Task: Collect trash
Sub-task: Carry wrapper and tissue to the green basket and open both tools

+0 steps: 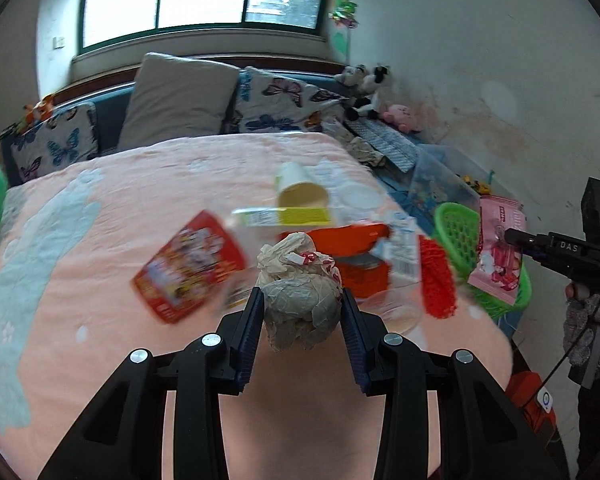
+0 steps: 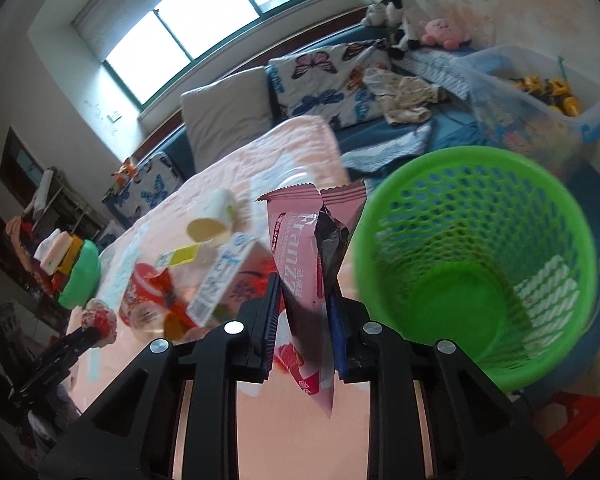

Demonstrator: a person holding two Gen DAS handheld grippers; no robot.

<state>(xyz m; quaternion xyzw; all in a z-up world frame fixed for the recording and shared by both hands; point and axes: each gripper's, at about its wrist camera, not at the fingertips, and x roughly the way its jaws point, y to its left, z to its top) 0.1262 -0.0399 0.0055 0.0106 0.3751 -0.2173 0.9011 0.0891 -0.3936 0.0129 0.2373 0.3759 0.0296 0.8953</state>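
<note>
Left gripper: The left gripper [image 1: 302, 307] is seen at lower centre of its own view, its fingers clenched on a crumpled paper wad [image 1: 300, 300] held above the pink bedspread [image 1: 100, 208].
Right gripper: The right gripper [image 2: 305, 322] is closed on a torn pink snack wrapper [image 2: 306, 280], which stands upright at centre frame, just left of the green mesh basket [image 2: 476, 208].
Remaining trash: A red packet [image 1: 190, 264], a yellow paper cup [image 1: 300, 190], a milk carton [image 2: 228, 276] and other blurred litter are scattered across the middle of the bedspread.
Step in hand: The wrapper is judged ready for dropping. It would best be carried rightward until fully above the basket's open mouth before the fingers are released, since a light foil pack could catch on the rim and slide outside.
Next in line: The paper wad would be brought over the same opening afterwards.
Shown only by right view: The basket's interior is revealed, apparently bare to its solid green floor.
Shown only by left view: The wad's shape and grip are made plain; there the basket appears at right edge, partly hidden behind the wrapper.
</note>
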